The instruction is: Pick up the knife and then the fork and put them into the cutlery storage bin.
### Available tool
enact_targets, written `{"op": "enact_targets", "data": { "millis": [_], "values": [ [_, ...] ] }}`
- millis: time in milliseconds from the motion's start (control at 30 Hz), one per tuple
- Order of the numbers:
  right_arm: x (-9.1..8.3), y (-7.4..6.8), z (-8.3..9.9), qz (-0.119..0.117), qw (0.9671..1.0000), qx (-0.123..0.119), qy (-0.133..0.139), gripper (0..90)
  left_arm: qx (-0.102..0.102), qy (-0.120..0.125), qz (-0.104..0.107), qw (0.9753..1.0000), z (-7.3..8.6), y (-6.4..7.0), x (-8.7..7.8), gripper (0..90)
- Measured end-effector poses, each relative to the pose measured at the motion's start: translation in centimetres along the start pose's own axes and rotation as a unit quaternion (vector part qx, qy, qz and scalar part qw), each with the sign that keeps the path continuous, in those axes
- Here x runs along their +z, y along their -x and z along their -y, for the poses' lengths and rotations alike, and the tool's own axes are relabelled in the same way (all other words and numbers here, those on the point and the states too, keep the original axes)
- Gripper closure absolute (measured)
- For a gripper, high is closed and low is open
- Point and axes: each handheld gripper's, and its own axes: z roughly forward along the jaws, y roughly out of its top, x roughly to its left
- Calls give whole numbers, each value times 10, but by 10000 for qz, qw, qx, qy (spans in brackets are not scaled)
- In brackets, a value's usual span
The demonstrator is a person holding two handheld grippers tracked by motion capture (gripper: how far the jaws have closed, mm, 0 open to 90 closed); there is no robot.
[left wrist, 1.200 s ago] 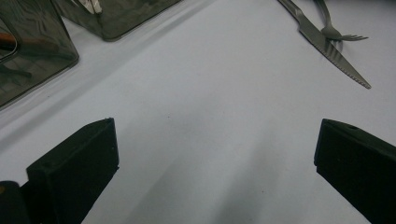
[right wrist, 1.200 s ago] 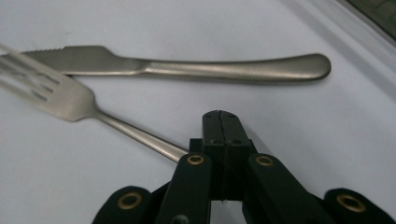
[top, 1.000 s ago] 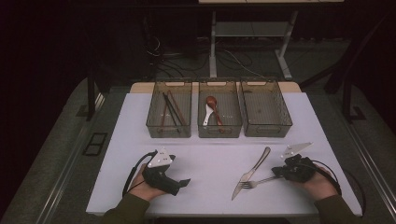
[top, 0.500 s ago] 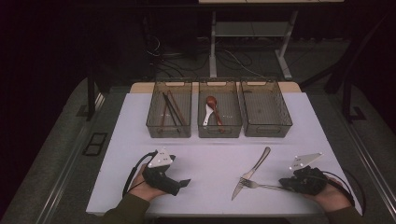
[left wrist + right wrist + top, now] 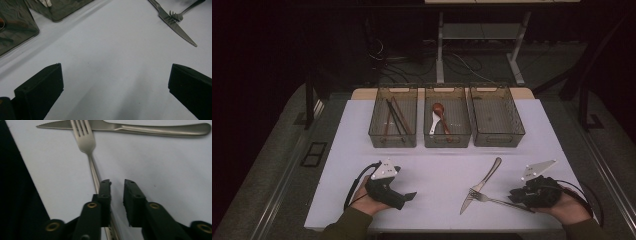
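A steel fork (image 5: 492,200) lies near the table's front edge, its tines (image 5: 83,137) resting across the blade of a steel knife (image 5: 482,182). My right gripper (image 5: 513,195) sits low over the fork's handle. In the right gripper view its jaws (image 5: 117,185) stand a narrow gap apart, and the handle runs under the left one. My left gripper (image 5: 404,199) rests at the front left, wide open (image 5: 115,82) over bare table. It points toward the knife (image 5: 175,27) and fork (image 5: 176,16).
Three smoky plastic bins stand in a row at the back. The left bin (image 5: 392,141) holds chopsticks, the middle bin (image 5: 447,142) holds two spoons, and the right bin (image 5: 498,141) holds nothing. A white sheet (image 5: 432,170) covers the table. Cables trail from both grippers.
My right gripper has drawn back toward the front right corner. The fork's handle end has swung that way with it, while the tines stay on the knife. The left gripper has not moved.
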Motion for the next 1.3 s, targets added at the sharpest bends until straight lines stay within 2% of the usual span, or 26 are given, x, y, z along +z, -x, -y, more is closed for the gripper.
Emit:
{"op": "enact_targets", "data": {
  "millis": [100, 133, 233, 333, 467, 567, 700, 867, 933, 1000, 1100, 1233, 1300],
  "values": [
    [4, -5, -13, -49, 9992, -240, -312, 663, -3, -11, 8, 10000, 0, 0, 0, 0],
    [6, -7, -17, -2, 9987, -304, -414, 664, -8, -11, 17, 10000, 0, 0, 0, 0],
    [10, -11, -29, -57, 9959, -586, -689, 675, -12, -11, 33, 10000, 0, 0, 1, 0],
    [18, -14, -39, -48, 9906, -867, -1058, 685, -12, -8, 37, 10000, 0, 0, 0, 0],
    [26, -19, -49, -54, 9848, -1083, -1360, 732, 30, -39, 54, 10000, 0, 0, 1, 0],
    [33, -23, -53, -32, 9789, -1236, -1625, 758, 32, -38, 69, 10000, 0, 1, 1, 0],
    [37, -26, -58, 62, 9734, -1371, -1836, 799, 25, -27, 76, 10000, 0, 1, 2, 0],
    [42, -32, -64, 197, 9628, -1696, -2096, 819, 74, -75, 90, 9999, 0, 2, 2, 0],
    [43, -33, -66, 233, 9608, -1719, -2164, 842, 74, -76, 93, 9999, 0, 2, 2, 0],
    [43, -33, -66, 224, 9604, -1741, -2164, 847, 70, -57, 98, 9999, 0, 2, 2, 0],
    [42, -32, -65, 185, 9621, -1737, -2093, 851, 72, -52, 102, 9999, 0, 2, 3, 0],
    [39, -28, -62, 89, 9671, -1623, -1957, 851, 98, -70, 107, 9999, 0, 2, 2, 0],
    [37, -26, -61, 81, 9710, -1544, -1822, 851, 91, -57, 108, 9999, 0, 2, 2, 0]
  ]
}}
